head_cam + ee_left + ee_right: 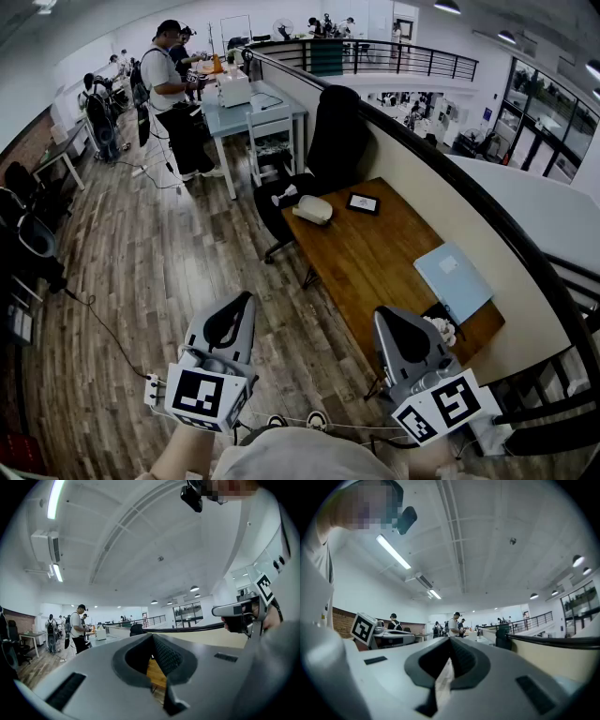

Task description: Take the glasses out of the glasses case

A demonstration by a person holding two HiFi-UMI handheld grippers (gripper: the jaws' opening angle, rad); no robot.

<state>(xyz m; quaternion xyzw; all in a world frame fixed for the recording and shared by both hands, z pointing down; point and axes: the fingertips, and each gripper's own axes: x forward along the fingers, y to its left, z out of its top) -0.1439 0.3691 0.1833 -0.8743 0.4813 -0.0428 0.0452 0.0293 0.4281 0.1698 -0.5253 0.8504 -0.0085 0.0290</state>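
Note:
The beige glasses case (313,209) lies closed at the far end of the wooden desk (375,262), well ahead of both grippers. My left gripper (248,298) hovers over the floor to the left of the desk, its jaws together and empty. My right gripper (382,312) hangs off the desk's near corner, also shut with nothing in it. Both point level. In the left gripper view the jaws (152,636) meet at the tips, and the right gripper view shows its jaws (450,639) closed the same way. The glasses are not visible.
A small dark tablet (363,202) lies beside the case, and a light blue folder (454,279) and a white crumpled thing (441,328) sit near the desk's right end. A black chair (333,141) stands behind the desk. A railing (525,253) borders the right. People stand at a white table (253,108).

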